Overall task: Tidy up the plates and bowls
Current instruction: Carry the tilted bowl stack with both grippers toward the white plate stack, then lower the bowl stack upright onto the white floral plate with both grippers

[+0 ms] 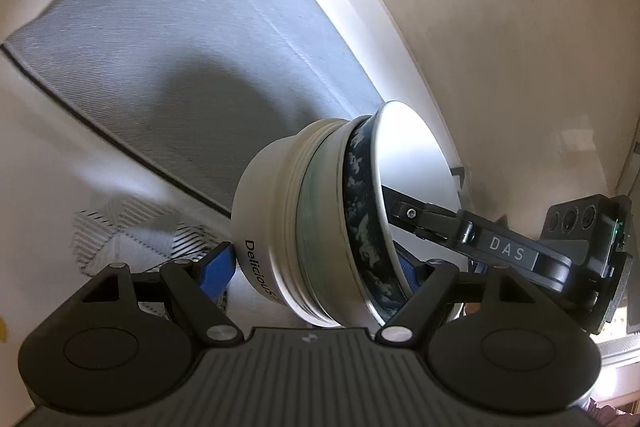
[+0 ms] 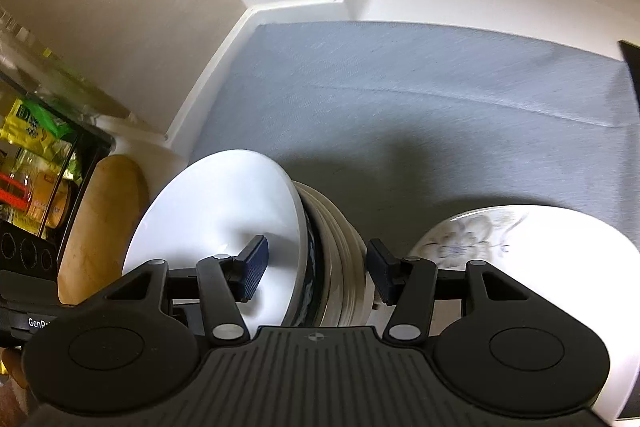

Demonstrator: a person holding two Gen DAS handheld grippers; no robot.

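**A:** Why is the grey mat laid over the surface?

**B:** My guess is it cushions crockery and marks where it goes. The flowered plate already lies on it, low right in the right wrist view.

**A:** And the bowls?

**B:** A nested stack, tipped on its side and carried above the mat, near the plate. Nesting lets them move as one load: a cream bowl lettered "Delicious" outermost, a dark patterned one further in, a white one innermost.

**A:** Why both claws?

**B:** One pinch on a rim would let a heavy stack swing, I think. The left claw stands wide, its blue pads either side of the stack's bottom and rim; I can't tell whether they press it. The right claw also straddles it, one finger inside the white bowl and the other outside the cream walls. Actual contact isn't clear there either.

**A:** Risk?

**B:** Glazed bowls could slide apart while tilted.
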